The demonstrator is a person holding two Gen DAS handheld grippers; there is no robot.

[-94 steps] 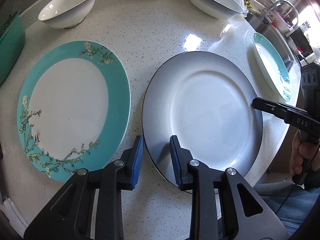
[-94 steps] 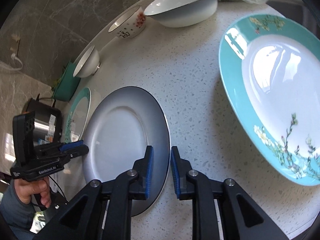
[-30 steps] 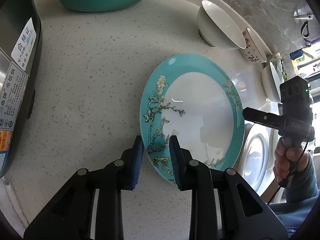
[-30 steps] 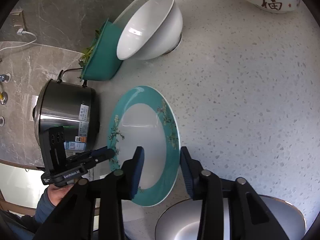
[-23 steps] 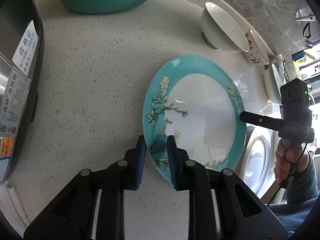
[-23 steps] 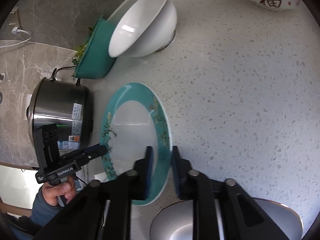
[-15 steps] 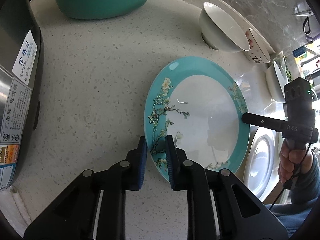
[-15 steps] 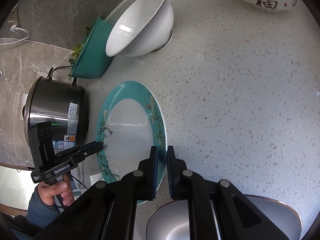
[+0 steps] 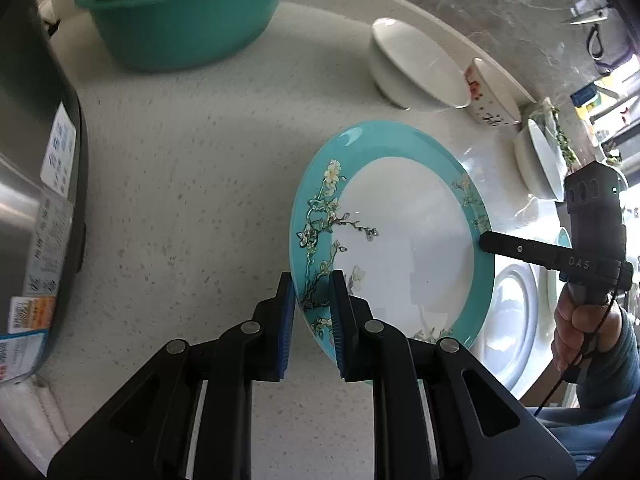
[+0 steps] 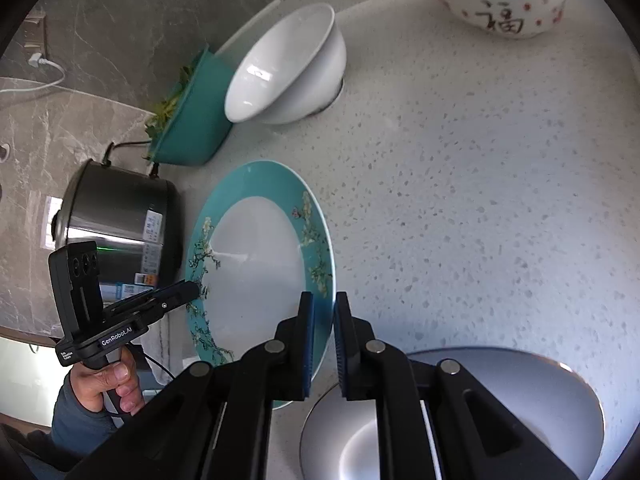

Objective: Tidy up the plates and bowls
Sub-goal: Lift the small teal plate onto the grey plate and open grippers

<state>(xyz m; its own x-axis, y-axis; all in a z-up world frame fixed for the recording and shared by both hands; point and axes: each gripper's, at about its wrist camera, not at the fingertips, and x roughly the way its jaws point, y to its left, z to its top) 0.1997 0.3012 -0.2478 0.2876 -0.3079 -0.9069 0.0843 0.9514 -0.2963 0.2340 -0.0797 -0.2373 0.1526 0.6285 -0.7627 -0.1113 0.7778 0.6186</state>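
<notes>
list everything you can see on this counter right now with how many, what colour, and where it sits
floral plate: one, teal rim, white centre, gripped at opposite rim edges.
grey plate: one, grey, on the counter beside the floral plate.
white bowls: two, one by the basin, one further along.
lettered bowl: one, white with red dots, at the back.
basin: one, teal, holding greens, back corner.
cooker: one, steel, near the counter's edge.
counter: one, speckled white.
left gripper: black, blue pads, jaws clamped on the plate rim.
right gripper: same, clamped on the opposite rim.

teal-rimmed plate (image 9: 400,248) — white centre, blossom sprigs
</notes>
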